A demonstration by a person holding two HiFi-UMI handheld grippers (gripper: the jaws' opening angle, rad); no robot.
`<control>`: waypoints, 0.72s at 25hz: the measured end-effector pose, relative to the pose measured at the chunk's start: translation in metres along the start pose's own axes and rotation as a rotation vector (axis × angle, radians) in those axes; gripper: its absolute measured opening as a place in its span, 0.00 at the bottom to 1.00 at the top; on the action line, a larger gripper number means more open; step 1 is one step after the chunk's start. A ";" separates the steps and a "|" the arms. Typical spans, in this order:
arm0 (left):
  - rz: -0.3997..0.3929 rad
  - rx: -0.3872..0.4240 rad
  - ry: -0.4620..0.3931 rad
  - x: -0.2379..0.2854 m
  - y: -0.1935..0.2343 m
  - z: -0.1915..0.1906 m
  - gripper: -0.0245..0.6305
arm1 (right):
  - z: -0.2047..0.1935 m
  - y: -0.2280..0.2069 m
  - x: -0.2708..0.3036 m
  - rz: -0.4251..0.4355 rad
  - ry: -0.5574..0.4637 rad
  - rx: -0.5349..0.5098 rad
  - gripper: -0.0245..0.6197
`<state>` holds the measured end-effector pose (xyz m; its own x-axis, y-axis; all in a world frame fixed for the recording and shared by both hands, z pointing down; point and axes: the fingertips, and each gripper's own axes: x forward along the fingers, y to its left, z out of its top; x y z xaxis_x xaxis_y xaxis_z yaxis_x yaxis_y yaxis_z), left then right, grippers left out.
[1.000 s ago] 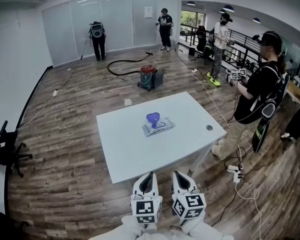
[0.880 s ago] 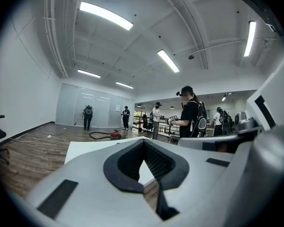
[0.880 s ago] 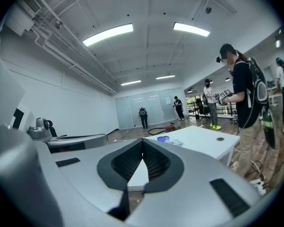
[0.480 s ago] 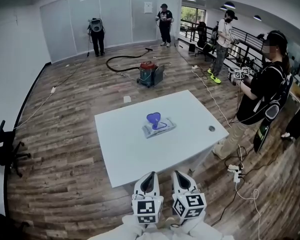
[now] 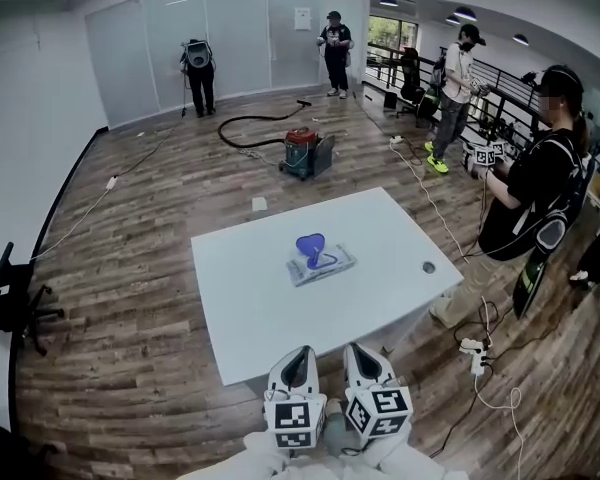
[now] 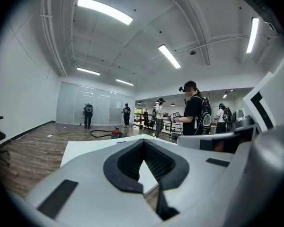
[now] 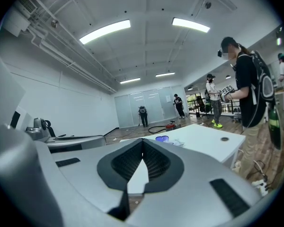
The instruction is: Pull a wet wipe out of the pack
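Head view: the wipes pack (image 5: 322, 264) lies mid-table (image 5: 245, 308), well apart at 12 o'clock from both grippers, its long axis roughly 9-to-3. The left gripper (image 5: 298, 356) and right gripper (image 5: 366, 356) have their jaws together on nothing, and the left looks marginally nearer.

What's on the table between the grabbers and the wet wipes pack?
Nothing: the head view shows only bare white table between the left gripper, the right gripper and the wet wipe pack.
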<state>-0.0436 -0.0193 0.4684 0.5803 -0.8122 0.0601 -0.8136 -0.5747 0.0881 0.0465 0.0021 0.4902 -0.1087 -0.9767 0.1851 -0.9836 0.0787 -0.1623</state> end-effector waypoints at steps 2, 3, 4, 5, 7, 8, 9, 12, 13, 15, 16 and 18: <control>0.004 0.006 0.000 0.006 -0.001 0.000 0.04 | 0.001 -0.005 0.006 0.004 -0.001 0.002 0.05; 0.005 0.008 0.000 0.009 -0.001 0.000 0.04 | 0.003 -0.007 0.009 0.006 -0.003 0.004 0.05; 0.008 0.009 -0.001 0.013 0.000 0.001 0.04 | 0.004 -0.009 0.012 0.009 -0.005 0.005 0.05; 0.012 0.010 -0.001 0.018 0.000 0.001 0.04 | 0.006 -0.011 0.016 0.014 -0.006 0.005 0.05; 0.019 0.008 0.002 0.028 0.001 0.001 0.04 | 0.006 -0.015 0.024 0.025 0.000 0.004 0.05; 0.021 0.006 0.003 0.033 0.000 0.000 0.04 | 0.005 -0.018 0.028 0.029 0.004 0.004 0.05; 0.023 0.005 0.005 0.038 0.000 0.000 0.04 | 0.005 -0.021 0.032 0.032 0.008 0.005 0.05; 0.031 0.002 0.005 0.054 0.001 0.000 0.04 | 0.008 -0.028 0.046 0.042 0.015 0.005 0.05; 0.037 0.000 0.006 0.060 0.003 0.001 0.04 | 0.009 -0.031 0.052 0.048 0.018 0.003 0.05; 0.050 -0.005 0.011 0.073 0.007 0.000 0.04 | 0.011 -0.036 0.065 0.059 0.027 0.000 0.05; 0.058 -0.008 0.014 0.080 0.009 -0.001 0.04 | 0.012 -0.040 0.072 0.065 0.032 -0.002 0.05; 0.070 -0.012 0.019 0.093 0.012 0.000 0.04 | 0.016 -0.047 0.084 0.076 0.037 -0.003 0.05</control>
<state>0.0007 -0.1014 0.4751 0.5223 -0.8485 0.0857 -0.8520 -0.5149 0.0944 0.0856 -0.0864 0.4982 -0.1884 -0.9599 0.2078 -0.9726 0.1530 -0.1748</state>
